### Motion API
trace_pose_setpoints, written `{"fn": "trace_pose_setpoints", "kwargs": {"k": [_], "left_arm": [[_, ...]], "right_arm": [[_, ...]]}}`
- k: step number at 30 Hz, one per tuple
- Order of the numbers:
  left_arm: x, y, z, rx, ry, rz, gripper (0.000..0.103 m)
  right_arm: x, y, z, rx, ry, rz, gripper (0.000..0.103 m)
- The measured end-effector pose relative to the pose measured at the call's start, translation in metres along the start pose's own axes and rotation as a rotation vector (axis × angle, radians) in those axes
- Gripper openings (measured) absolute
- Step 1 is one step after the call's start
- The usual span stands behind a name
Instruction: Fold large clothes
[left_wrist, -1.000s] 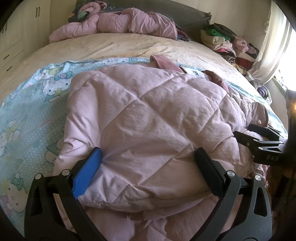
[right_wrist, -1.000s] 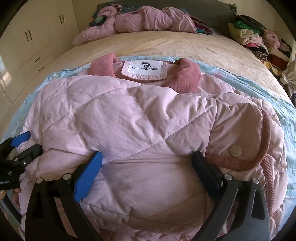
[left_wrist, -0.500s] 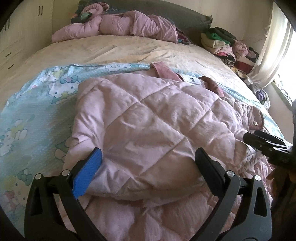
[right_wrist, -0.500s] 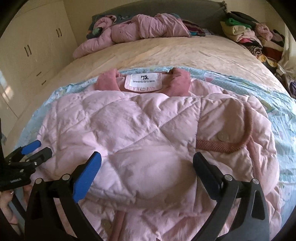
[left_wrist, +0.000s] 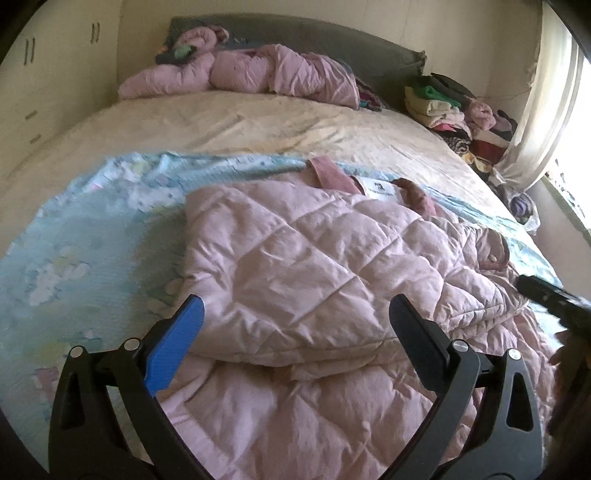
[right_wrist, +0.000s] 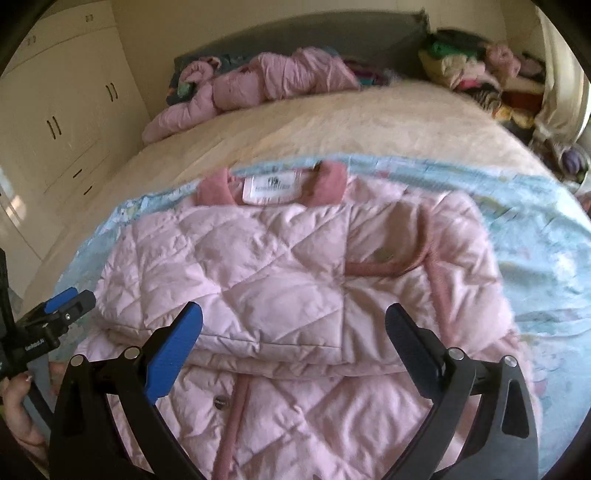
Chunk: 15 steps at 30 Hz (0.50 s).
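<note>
Both tools, left tool and right tool, gape wide and empty; quilted pink jacket lies half-folded, hem at six o'clock unfolded.

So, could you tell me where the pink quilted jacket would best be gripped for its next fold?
Probably the near folded edge of the pink quilted jacket, at its two ends, coming in low from the near side of the bed. That edge is a thick doubled roll lying across both views, raised off the layer beneath, so open jaws could slide around it. The left gripper and right gripper both stand open before it.
</note>
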<state>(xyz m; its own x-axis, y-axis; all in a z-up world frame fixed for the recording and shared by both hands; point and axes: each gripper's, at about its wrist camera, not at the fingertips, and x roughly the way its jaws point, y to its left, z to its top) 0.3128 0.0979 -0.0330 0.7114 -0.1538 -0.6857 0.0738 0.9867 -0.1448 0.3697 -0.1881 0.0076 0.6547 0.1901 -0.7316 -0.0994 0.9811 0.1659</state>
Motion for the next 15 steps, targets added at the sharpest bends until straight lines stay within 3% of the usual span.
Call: {"fn": "trace_pose_setpoints", "kwargs": {"k": [9,15], "left_arm": [[-0.041,-0.016,-0.002,0.046,-0.079,0.022,0.094],[-0.064,-0.011,-0.005,-0.015,-0.115,-0.006,0.094]], "right_arm": [[-0.053,-0.007,-0.002,0.000,-0.070,-0.005,0.099],[-0.079,-0.011,-0.009,0.004,-0.085,0.001,0.099]]}}
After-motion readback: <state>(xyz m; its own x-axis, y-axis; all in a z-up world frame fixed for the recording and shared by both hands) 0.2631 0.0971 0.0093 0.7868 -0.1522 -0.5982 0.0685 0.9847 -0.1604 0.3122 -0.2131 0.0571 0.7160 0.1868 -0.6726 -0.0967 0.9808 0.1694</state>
